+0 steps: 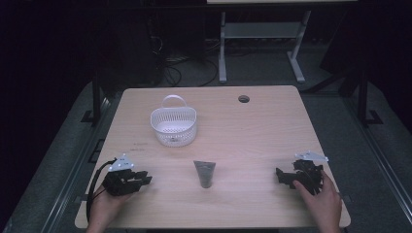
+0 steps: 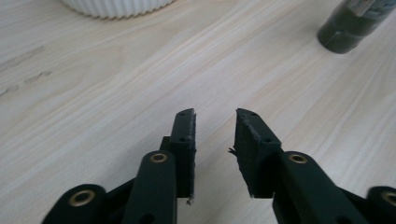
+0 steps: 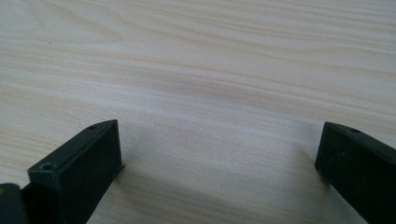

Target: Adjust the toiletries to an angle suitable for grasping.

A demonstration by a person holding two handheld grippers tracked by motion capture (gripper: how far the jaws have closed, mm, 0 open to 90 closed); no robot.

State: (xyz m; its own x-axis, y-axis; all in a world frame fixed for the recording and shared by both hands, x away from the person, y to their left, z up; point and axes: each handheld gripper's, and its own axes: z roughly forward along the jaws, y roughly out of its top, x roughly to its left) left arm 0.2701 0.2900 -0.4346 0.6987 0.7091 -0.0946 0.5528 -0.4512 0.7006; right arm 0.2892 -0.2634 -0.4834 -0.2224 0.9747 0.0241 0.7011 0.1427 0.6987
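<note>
On the pale wood table (image 1: 252,131) lies a dark grey, flat-ended tube (image 1: 205,173).

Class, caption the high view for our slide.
Two open hand-held grippers, left and right, flank a dark tube before a white basket.

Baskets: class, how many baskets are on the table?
1. The basket stands upright toward the table's far left, beyond the dark tube lying mid-table. Nothing looks hidden.

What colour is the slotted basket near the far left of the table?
White; the basket shows best in the high view.
</note>
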